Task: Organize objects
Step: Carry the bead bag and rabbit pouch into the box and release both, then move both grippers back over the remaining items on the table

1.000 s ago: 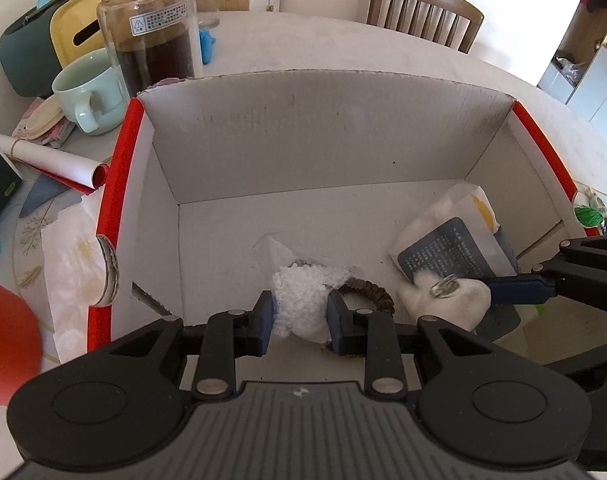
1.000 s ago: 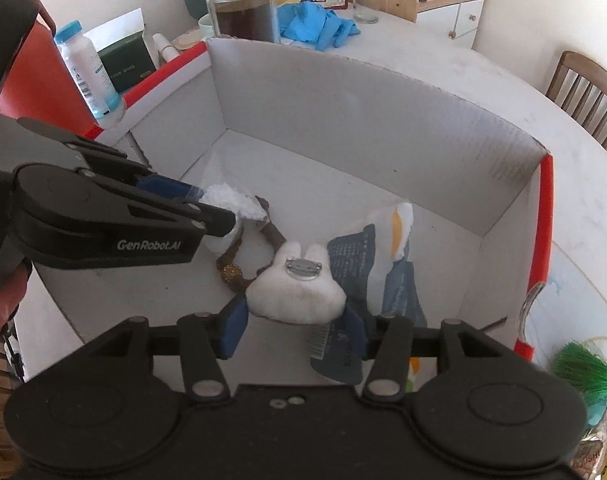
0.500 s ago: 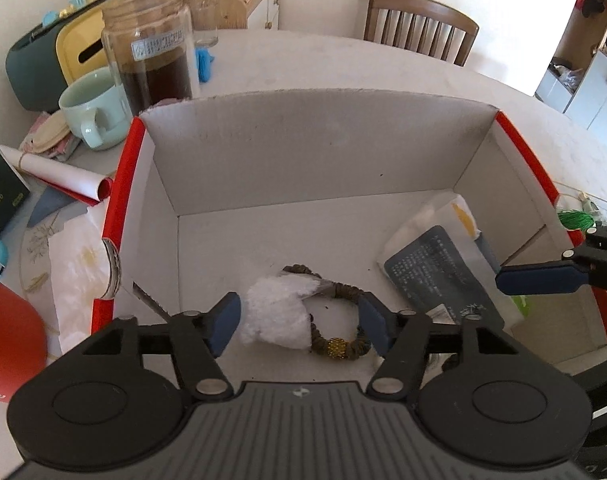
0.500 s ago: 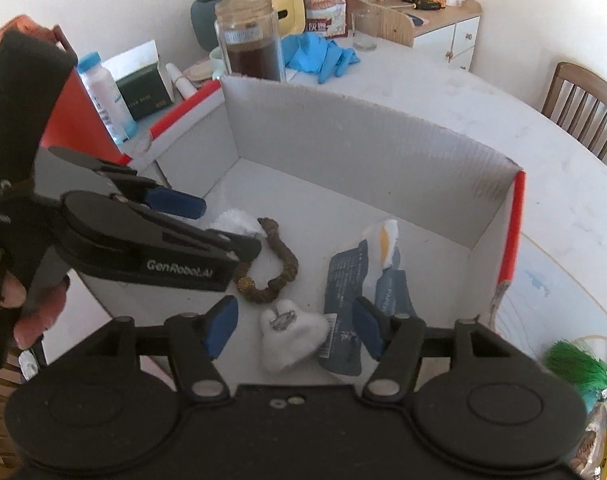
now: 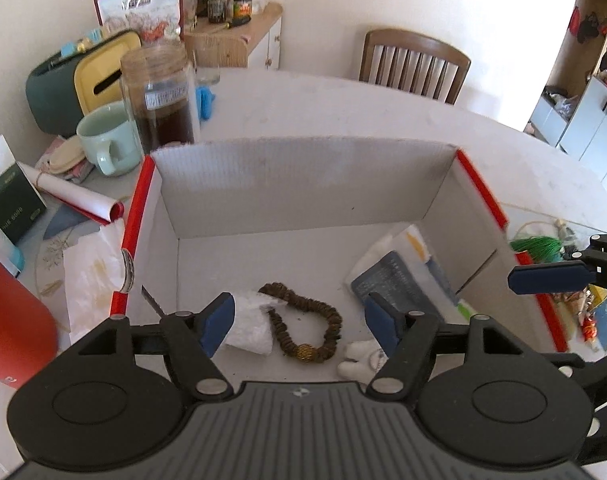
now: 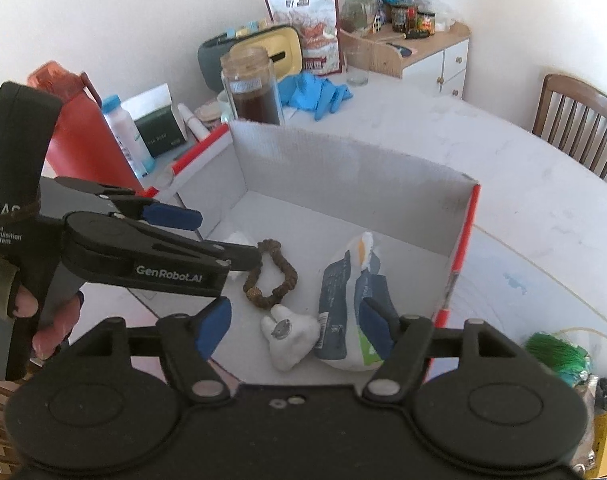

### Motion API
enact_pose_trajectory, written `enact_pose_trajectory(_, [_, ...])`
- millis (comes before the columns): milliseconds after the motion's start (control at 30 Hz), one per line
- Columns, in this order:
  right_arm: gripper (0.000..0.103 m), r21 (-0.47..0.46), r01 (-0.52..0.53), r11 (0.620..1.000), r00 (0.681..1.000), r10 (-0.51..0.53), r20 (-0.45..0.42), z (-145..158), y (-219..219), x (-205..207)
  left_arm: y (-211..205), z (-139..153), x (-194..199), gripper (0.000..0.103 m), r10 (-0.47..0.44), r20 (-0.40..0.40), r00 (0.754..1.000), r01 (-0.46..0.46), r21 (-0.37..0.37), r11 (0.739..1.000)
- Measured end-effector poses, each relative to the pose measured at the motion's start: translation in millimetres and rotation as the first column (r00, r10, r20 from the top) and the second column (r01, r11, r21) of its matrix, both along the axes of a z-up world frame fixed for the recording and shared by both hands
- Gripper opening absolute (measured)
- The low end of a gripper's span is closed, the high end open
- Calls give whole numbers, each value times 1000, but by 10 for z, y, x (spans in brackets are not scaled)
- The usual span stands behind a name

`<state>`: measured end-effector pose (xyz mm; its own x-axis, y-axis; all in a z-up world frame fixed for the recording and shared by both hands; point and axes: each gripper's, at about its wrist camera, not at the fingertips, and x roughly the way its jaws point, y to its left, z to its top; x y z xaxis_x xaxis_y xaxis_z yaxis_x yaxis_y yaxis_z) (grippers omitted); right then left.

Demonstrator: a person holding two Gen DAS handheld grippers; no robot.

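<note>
Left gripper (image 5: 299, 330) and right gripper (image 6: 293, 330), fingers opening, empty, angled downward.

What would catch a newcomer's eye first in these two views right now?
The white cardboard box with red edges fills both views. On its floor lie a brown bead bracelet, a white fluffy wad, a small white plush and a blue-and-white packet. Both the left gripper and the right gripper hover above them, jaws opening, holding nothing.

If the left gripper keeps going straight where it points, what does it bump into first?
Probably the bead bracelet on the box floor. It lies between the left gripper's opening jaws, which hold nothing, with white fluff beside it. Depth is unclear.
</note>
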<state>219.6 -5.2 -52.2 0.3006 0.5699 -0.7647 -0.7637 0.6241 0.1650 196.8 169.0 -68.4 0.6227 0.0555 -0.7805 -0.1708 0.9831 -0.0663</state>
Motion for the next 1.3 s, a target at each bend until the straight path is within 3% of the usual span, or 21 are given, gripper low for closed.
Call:
enact_pose_trajectory(200, [77, 41, 15, 999, 999, -16, 31, 160, -309, -67, -204, 210, -92, 72, -12, 50, 999, 12, 10, 1000])
enact_pose_trajectory(333, [88, 78, 35, 996, 996, -42, 82, 286, -576, -120, -397, 346, -124, 82, -43, 84, 996, 41, 23, 999])
enact_pose_trajectory(533, [102, 104, 61, 993, 987, -76, 145, 427, -1024, -170, -701, 442, -127, 83, -83, 102, 991, 81, 21, 996])
enact_pose_trajectory(700, [102, 146, 124, 981, 978, -146, 152, 465, -1471, -147, -910, 470, -120, 83, -90, 111, 990, 89, 9, 996])
enact_pose_trajectory(1300, [102, 116, 299, 947, 921, -318, 226, 245, -2775, 12, -1894, 387, 39, 83, -179, 126, 976, 179, 9, 984])
